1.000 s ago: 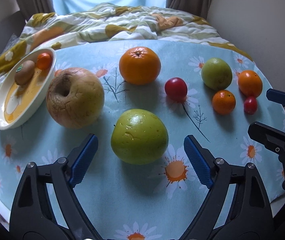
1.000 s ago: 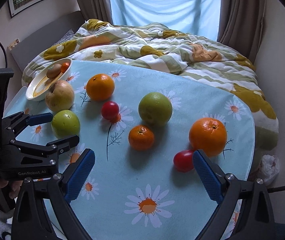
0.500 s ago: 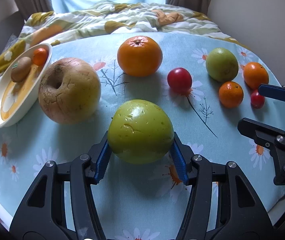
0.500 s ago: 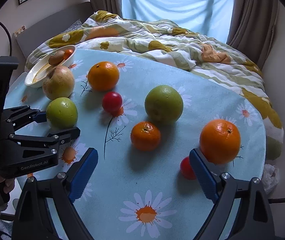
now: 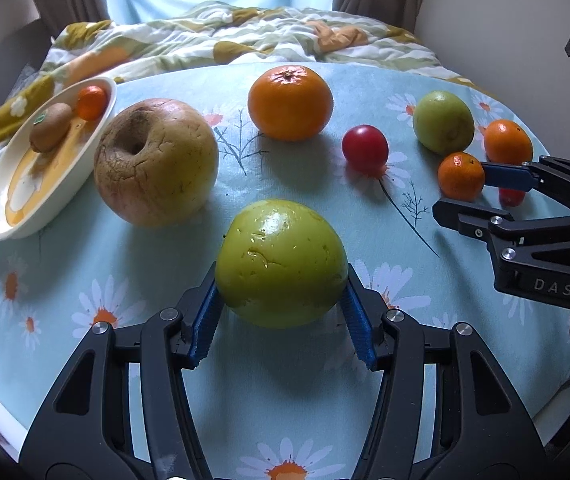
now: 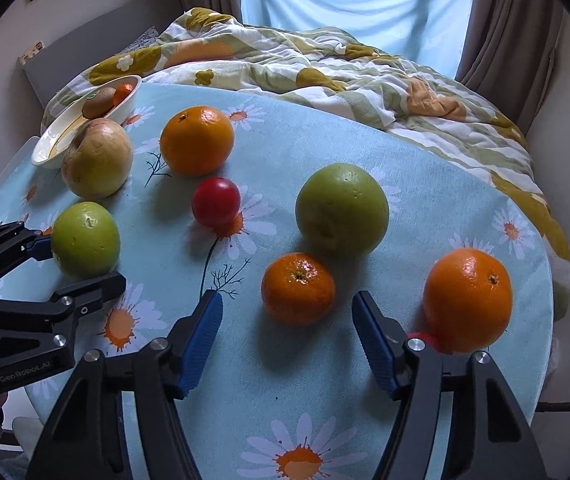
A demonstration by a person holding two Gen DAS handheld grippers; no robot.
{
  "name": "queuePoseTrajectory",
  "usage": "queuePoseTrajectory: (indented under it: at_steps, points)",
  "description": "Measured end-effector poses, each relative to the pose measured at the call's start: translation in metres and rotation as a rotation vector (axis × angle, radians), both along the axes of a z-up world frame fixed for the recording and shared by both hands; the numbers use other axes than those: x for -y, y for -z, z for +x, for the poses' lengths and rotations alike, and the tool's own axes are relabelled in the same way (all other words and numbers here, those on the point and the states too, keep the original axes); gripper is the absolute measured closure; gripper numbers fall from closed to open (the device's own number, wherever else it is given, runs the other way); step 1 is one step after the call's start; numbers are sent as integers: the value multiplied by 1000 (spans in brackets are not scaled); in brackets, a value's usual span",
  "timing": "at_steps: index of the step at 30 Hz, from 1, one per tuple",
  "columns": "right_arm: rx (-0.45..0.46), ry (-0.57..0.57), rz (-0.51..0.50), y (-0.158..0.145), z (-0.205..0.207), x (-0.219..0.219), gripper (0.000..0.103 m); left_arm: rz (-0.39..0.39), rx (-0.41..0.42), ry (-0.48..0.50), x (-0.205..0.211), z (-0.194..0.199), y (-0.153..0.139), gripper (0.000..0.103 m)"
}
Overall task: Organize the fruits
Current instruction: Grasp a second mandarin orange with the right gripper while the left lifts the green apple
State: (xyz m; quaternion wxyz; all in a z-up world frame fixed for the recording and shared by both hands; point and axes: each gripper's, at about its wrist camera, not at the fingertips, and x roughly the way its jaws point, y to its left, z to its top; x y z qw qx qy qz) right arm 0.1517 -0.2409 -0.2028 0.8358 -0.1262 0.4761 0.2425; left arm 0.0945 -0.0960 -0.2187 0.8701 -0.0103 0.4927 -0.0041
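My left gripper [image 5: 283,318] is shut on a green apple [image 5: 281,262], which also shows in the right wrist view [image 6: 85,238] between the left gripper's jaws [image 6: 73,258]. My right gripper [image 6: 287,334] is open, its jaws on either side of a small orange [image 6: 297,288] and just short of it. In the left wrist view the right gripper [image 5: 485,192] sits beside that small orange [image 5: 461,176]. A white oval dish [image 5: 1,216] at the far left holds a kiwi [image 5: 51,126] and a tiny orange [image 5: 92,101].
On the daisy tablecloth [image 6: 325,400] lie a wrinkled yellow apple [image 6: 97,158], a big orange [image 6: 196,140], a red tomato [image 6: 216,201], a green fruit [image 6: 341,208], another orange [image 6: 468,300] and a half-hidden small red fruit [image 6: 425,338]. A quilted bed [image 6: 305,60] lies behind.
My left gripper closed on the green apple and now holds it. My right gripper moved forward and narrowed toward the small orange.
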Motion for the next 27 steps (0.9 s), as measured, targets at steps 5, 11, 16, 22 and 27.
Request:
queuePoseTrajectory:
  at_steps: [5, 11, 16, 22, 27]
  points:
    - [5, 30, -10, 4, 2, -3, 55, 1, 7, 5, 0, 0, 0, 42]
    - [5, 39, -1, 1, 3, -3, 69, -14, 9, 2, -3, -4, -2, 42]
    - [24, 14, 3, -9, -3, -8, 69, -28, 21, -6, -8, -9, -9, 43]
    - [36, 7, 17, -20, -10, -12, 69, -39, 46, -14, -10, -11, -15, 44]
    - [46, 2, 15, -22, -15, -14, 69, -53, 50, -21, -12, -14, -13, 45]
